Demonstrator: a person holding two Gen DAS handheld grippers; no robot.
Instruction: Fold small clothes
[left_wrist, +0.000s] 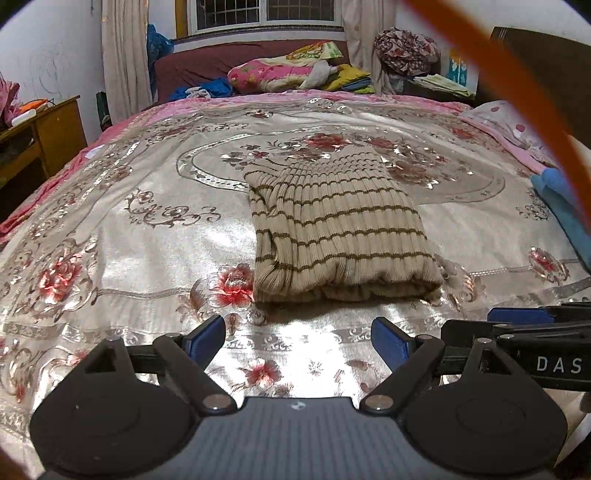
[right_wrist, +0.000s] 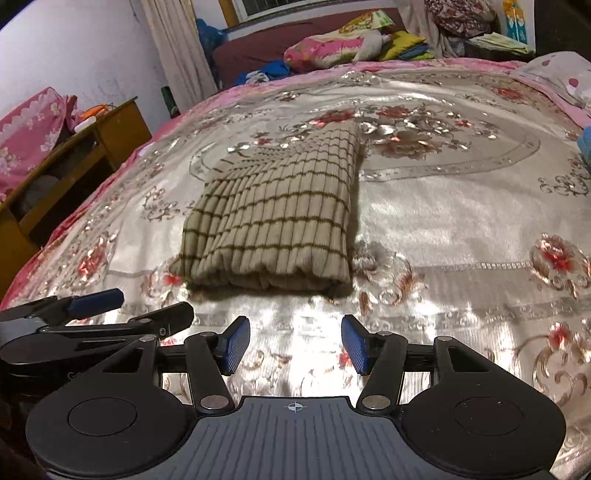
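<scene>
Both grippers hang above the near edge of the bed with nothing between their blue pads: the left gripper (left_wrist: 298, 341) spread wide, the right gripper (right_wrist: 295, 343) parted less. Beyond them the shiny floral bedspread (left_wrist: 147, 229) fills most of each view, its far side crowded with pillows (left_wrist: 269, 75) and heaped cloth too small to sort out. A folded striped sweater (left_wrist: 340, 225) lies flat on the spread just ahead of the fingers, apart from them. An orange strap (left_wrist: 524, 96), blurred, cuts across the left view's upper right corner.
</scene>
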